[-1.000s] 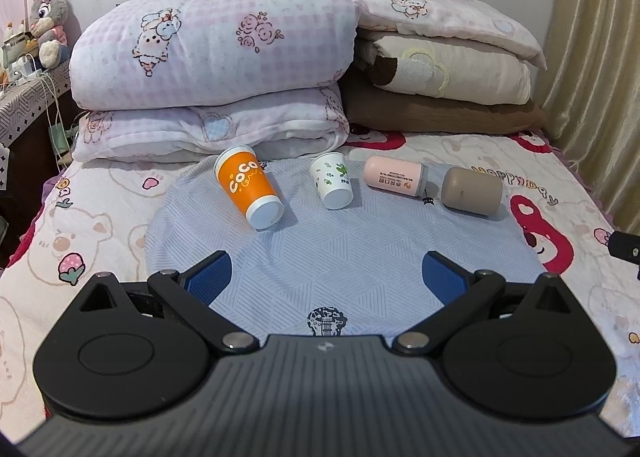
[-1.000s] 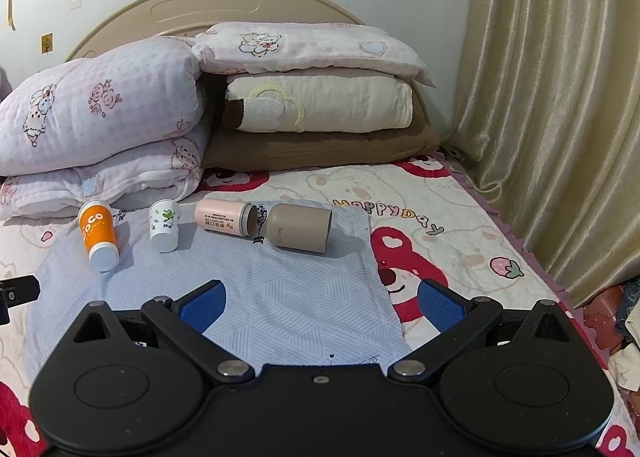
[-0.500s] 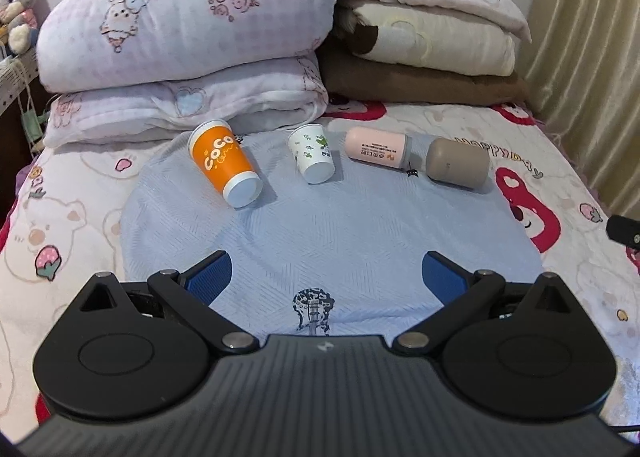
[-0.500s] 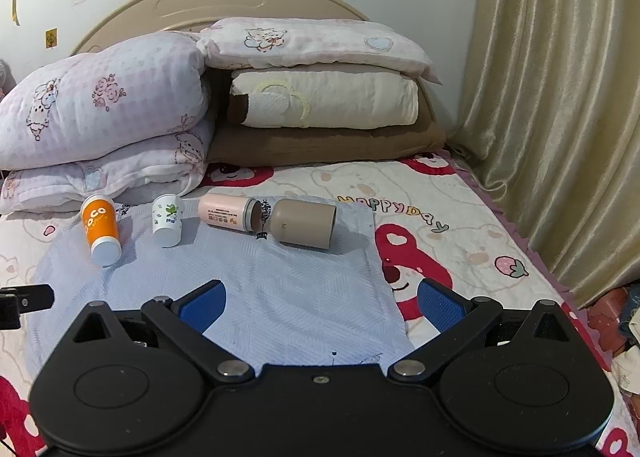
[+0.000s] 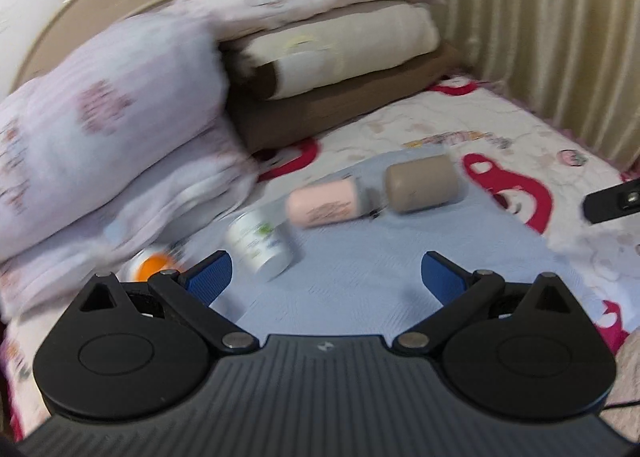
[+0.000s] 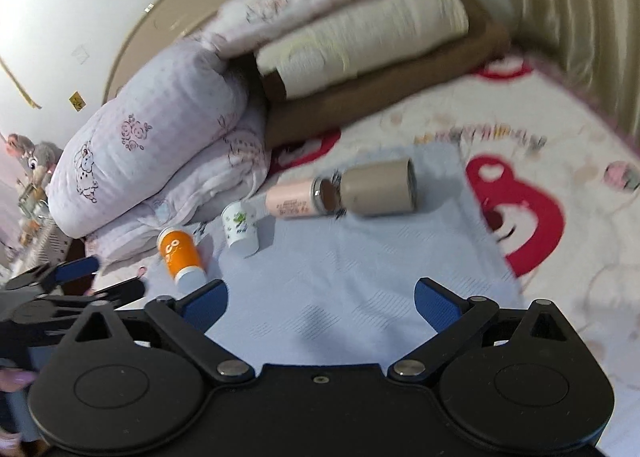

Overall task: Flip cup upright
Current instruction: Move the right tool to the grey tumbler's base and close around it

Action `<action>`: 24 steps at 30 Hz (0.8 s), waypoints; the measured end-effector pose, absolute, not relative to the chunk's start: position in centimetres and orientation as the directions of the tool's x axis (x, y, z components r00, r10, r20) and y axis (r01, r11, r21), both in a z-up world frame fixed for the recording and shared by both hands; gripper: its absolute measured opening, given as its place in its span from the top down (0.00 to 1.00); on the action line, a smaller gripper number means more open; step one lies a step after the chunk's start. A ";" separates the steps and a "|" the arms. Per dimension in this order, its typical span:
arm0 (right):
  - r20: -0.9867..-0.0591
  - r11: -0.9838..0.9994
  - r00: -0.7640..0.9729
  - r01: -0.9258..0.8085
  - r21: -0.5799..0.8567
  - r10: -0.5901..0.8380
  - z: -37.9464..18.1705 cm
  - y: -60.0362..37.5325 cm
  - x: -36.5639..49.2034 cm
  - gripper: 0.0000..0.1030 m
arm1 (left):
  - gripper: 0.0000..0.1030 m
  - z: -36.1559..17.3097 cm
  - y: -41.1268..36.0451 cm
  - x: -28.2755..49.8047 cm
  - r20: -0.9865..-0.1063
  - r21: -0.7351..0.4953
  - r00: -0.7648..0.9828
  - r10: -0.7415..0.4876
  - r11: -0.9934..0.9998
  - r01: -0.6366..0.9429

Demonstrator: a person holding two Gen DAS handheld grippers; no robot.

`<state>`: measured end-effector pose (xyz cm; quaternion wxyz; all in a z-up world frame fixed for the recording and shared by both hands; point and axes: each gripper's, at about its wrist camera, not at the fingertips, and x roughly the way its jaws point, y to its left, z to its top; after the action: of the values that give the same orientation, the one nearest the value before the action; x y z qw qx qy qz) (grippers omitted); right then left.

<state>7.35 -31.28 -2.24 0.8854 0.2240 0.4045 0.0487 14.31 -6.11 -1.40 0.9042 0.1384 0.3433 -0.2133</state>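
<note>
With both the left gripper (image 5: pixel 324 275) and the right gripper (image 6: pixel 320 303) spread wide and empty, the four cups (orange cup (image 6: pixel 180 257) at 10 o'clock, tan cup (image 6: pixel 380 187) at 1 o'clock) lay toppled on the blue cloth (image 6: pixel 360 277), where a careless nudge could have rolled one into its neighbor.

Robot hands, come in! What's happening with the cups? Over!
Left gripper open, empty. Right gripper open, empty. Four cups on their sides, untouched: orange, white, pink, tan. Nothing between grippers and cups.
</note>
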 end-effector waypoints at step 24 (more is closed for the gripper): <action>-0.699 0.476 0.583 0.517 0.712 0.414 -11.8 -36.3 22.2 0.22 | 0.19 -10.3 -14.4 30.6 -0.692 -0.126 0.481 -0.537 0.747 0.653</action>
<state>22.20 -36.26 -11.76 0.7283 0.5108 0.4554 -0.0352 30.64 -14.44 -10.32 0.8572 0.0773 0.3726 -0.3470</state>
